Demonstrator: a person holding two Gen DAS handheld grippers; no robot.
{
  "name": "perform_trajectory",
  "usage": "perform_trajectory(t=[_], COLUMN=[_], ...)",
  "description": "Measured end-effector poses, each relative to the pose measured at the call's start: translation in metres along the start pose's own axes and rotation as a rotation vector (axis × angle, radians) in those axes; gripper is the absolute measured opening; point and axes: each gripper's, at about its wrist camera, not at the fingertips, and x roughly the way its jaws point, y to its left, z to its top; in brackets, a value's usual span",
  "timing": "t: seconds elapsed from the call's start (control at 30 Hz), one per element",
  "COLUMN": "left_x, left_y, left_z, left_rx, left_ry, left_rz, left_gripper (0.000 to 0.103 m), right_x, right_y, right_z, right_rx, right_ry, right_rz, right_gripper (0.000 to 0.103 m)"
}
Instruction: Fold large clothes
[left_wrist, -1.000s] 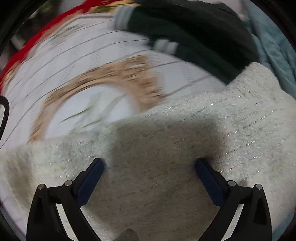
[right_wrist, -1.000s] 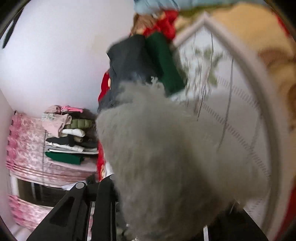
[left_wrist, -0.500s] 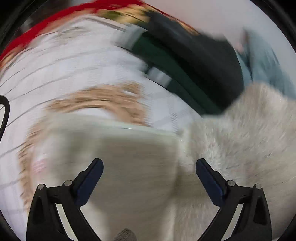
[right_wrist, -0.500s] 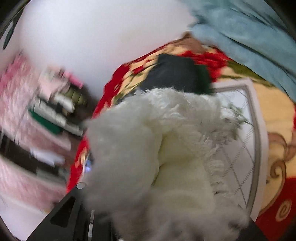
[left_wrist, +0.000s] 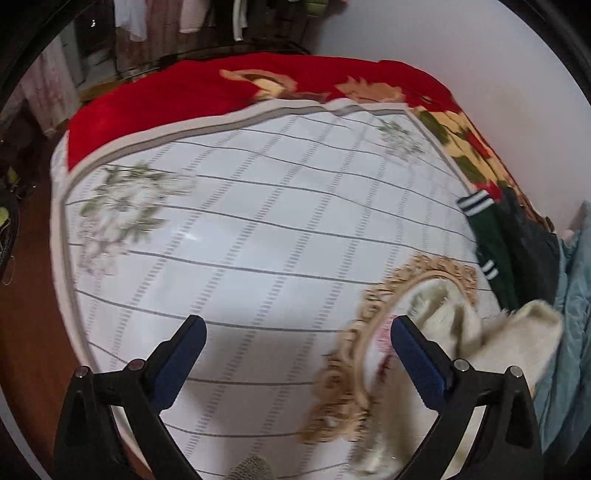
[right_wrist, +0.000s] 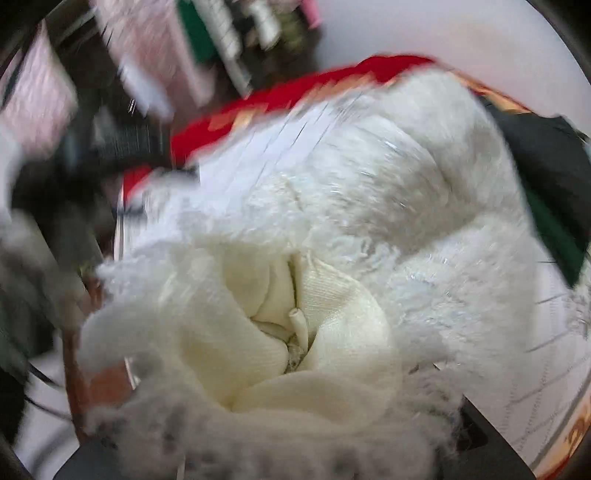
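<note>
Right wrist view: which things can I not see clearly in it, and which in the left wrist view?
- Right gripper: its fingers are buried under the cream fluffy garment.
- Shelves of clothes, right wrist view: smeared by motion blur.
- Cream garment, left wrist view: partly behind the left gripper finger, blurred.

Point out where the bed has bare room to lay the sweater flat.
Free: the checked sheet from the red blanket down to the open left gripper. Crowded: the right edge, with the cream sweater, green clothes and blue cloth. The right gripper is buried under sweater fabric.
</note>
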Motion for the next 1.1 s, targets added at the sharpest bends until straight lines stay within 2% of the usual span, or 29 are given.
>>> perform_trajectory(t=[0.1,0.13,0.17,0.23,0.3,0.37,0.47,0.53,0.57,0.63,0.67,0.73,0.8,0.83,0.93,1.03,1.1], left_x=[-0.003,-0.007,-0.012,-0.023,-0.038,-0.053,-0.064,-0.060,-0.054,-0.028,-0.015,0.028,0.063,0.076,0.101,0.112,0.120], left_y=[0.009,0.008,0.006,-0.006,-0.017,-0.036,-0.067,-0.096,-0.110,-0.139,-0.148,-0.158,-0.154,-0.149,-0.132,-0.122,-0.118], left_z=[0.003,0.005,0.007,0.010,0.015,0.020,0.019,0.013,0.008,-0.004,-0.008,-0.013,-0.014,-0.013,-0.008,0.000,0.004], left_rx=[0.008,0.013,0.023,0.052,0.079,0.106,0.166,0.231,0.258,0.314,0.328,0.361,0.366,0.351,0.296,0.274,0.257], left_ry=[-0.001,-0.004,-0.011,-0.027,-0.037,-0.036,-0.023,0.004,0.013,0.049,0.060,0.108,0.149,0.172,0.217,0.227,0.242], left_rz=[0.007,0.000,-0.015,-0.044,-0.080,-0.146,-0.218,-0.245,-0.249,-0.220,-0.193,-0.073,0.000,0.014,0.008,0.010,-0.002], left_gripper=[0.102,0.102,0.102,0.102,0.102,0.102,0.102,0.102,0.102,0.102,0.102,0.102,0.103,0.103,0.103,0.103,0.103], right_x=[0.043,0.046,0.043,0.029,0.010,-0.016,-0.048,-0.066,-0.074,-0.082,-0.080,-0.076,-0.060,-0.052,-0.011,0.030,0.052], right_y=[0.026,0.033,0.040,0.044,0.038,0.023,-0.017,-0.054,-0.074,-0.101,-0.117,-0.139,-0.155,-0.162,-0.171,-0.173,-0.178], right_z=[-0.019,-0.020,-0.019,-0.015,-0.011,-0.013,-0.021,-0.021,-0.022,-0.017,-0.013,-0.006,0.010,0.016,0.040,0.060,0.072], right_rx=[-0.087,-0.114,-0.128,-0.101,-0.035,0.076,0.273,0.388,0.442,0.504,0.530,0.566,0.593,0.604,0.612,0.600,0.596], right_ry=[0.112,0.127,0.133,0.137,0.171,0.216,0.232,0.213,0.196,0.172,0.168,0.147,0.166,0.177,0.236,0.327,0.347], right_rz=[-0.003,-0.004,0.016,0.085,0.173,0.263,0.296,0.262,0.217,0.134,0.081,0.046,0.003,0.002,-0.008,-0.064,-0.094], right_gripper=[0.030,0.039,0.055,0.070,0.070,0.070,0.070,0.070,0.070,0.070,0.069,0.060,0.058,0.052,0.040,0.040,0.040])
